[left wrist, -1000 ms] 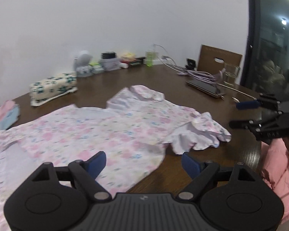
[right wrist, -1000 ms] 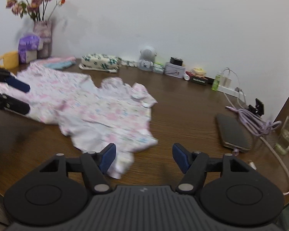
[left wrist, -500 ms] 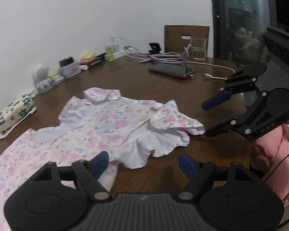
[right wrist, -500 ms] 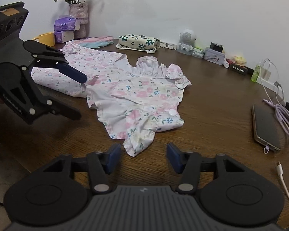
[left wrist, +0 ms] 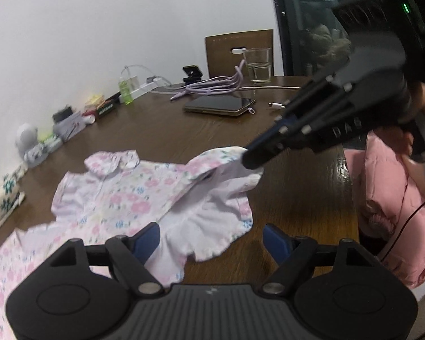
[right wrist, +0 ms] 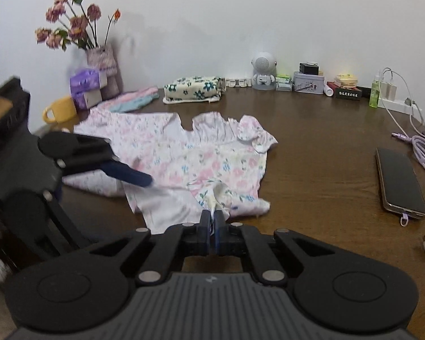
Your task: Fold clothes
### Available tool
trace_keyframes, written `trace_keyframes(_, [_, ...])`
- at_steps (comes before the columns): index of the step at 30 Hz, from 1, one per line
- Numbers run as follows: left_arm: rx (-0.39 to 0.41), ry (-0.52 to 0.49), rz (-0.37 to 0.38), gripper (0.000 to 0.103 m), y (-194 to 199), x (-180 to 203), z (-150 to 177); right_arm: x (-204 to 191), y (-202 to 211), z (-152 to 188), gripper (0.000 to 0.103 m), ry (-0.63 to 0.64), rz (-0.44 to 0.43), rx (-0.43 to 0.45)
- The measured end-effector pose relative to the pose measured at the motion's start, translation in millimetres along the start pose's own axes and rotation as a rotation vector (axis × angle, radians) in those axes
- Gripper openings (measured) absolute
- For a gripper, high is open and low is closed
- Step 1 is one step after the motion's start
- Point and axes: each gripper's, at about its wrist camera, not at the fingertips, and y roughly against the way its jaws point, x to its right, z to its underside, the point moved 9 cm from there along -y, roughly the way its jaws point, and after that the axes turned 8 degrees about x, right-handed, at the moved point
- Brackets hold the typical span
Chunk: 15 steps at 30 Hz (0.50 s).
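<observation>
A pink floral child's dress (left wrist: 121, 195) with ruffled sleeves lies spread on the brown wooden table (left wrist: 161, 130). My left gripper (left wrist: 211, 239) is open just above the near ruffled sleeve, its blue pads on either side of the cloth's edge. My right gripper (left wrist: 246, 160) comes in from the right, shut on the sleeve's outer edge, which is lifted a little. In the right wrist view the dress (right wrist: 206, 164) lies ahead, and the right gripper (right wrist: 212, 222) pinches a bunched ruffle between its closed pads. One blue finger (right wrist: 133, 175) of the left gripper reaches over the cloth.
A phone (right wrist: 399, 178), a purple cable (left wrist: 209, 85) and a glass of water (left wrist: 257, 65) sit on the table's right side. A floral tissue box (right wrist: 194, 89), yellow mug (right wrist: 61, 110), flower vase (right wrist: 102, 65) and folded clothes (right wrist: 136, 102) line the back. Pink padded fabric (left wrist: 396, 198) lies beyond the table edge.
My right gripper has moved in and gone from open to shut on the sleeve's ruffle. My left gripper has swung toward that sleeve and stays open.
</observation>
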Motion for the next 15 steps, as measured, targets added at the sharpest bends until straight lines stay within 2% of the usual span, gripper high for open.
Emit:
trace_keyframes(5, [-0.010,-0.088,-0.041,0.079,-18,8,-5,1,-6,-9,0.002,0.002,0.008,-0.004])
trace_keyframes(11, [-0.027,-0.090,-0.088,0.079,-34,17,-9,-2,-8,-11,0.003,0.020,0.013,-0.008])
trace_keyframes(15, [-0.012,-0.144,-0.157,0.079,-39,19,-13,-4,-8,-7,0.003,0.035,0.016,-0.018])
